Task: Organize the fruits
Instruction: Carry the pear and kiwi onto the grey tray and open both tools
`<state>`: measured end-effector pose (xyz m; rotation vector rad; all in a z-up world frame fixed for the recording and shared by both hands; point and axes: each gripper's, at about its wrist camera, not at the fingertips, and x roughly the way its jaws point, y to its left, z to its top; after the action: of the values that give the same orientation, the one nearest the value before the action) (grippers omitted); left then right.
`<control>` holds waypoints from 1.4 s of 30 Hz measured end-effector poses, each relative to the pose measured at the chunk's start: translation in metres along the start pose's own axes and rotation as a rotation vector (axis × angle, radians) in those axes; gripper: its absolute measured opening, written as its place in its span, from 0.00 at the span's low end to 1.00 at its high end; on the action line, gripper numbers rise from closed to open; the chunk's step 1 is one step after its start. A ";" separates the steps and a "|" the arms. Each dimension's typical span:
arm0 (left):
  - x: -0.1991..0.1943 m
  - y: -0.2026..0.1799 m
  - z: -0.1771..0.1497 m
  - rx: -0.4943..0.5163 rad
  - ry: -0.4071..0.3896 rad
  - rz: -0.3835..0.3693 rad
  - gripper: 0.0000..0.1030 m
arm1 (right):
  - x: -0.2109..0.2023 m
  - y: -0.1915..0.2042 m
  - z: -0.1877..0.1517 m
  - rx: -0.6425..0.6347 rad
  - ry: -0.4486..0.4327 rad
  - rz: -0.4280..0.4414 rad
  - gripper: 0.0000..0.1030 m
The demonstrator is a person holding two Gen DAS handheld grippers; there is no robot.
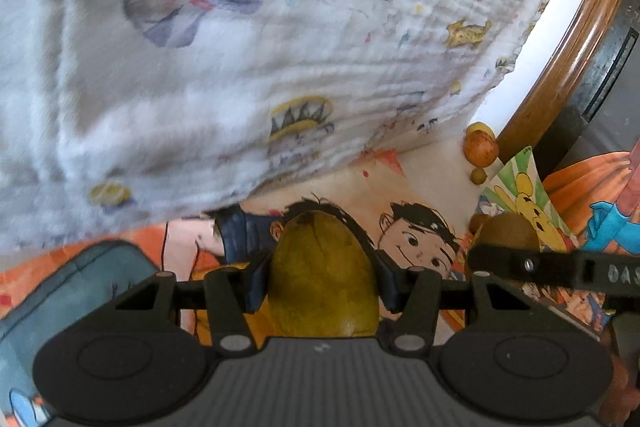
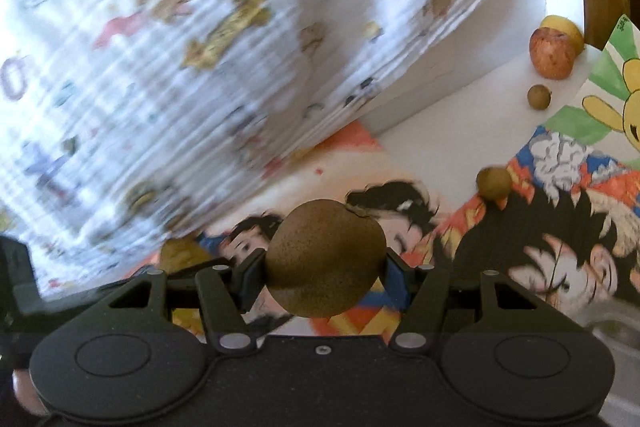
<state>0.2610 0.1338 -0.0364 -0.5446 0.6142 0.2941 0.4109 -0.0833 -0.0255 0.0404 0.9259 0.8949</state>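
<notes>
currently both grippers loaded. left gripper [image 1: 322, 279] is closed across the middle of a yellow-green mango [image 1: 322, 275], held above the cartoon-print sheet [image 1: 420, 187]. right gripper [image 2: 324, 269] is clamped on a round brown fruit [image 2: 325, 261] at its widest girth. mango looks smooth, fairly heavy, likely to bruise or slip; a mid-body hold suits it. brown fruit looks rough-skinned, firmer to grip. an apple [image 2: 552, 53] and two small fruits [image 2: 494, 181] lie loose beyond, near the draped printed cloth [image 2: 200, 47].
</notes>
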 end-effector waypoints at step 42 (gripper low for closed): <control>-0.118 -0.126 -0.093 0.177 0.030 -0.294 0.56 | -0.239 0.009 -0.118 0.064 -0.215 -0.142 0.60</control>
<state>0.1776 -0.0340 0.0220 -0.4616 0.5741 -0.0458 0.2548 -0.2797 0.0654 0.1219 0.7468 0.7146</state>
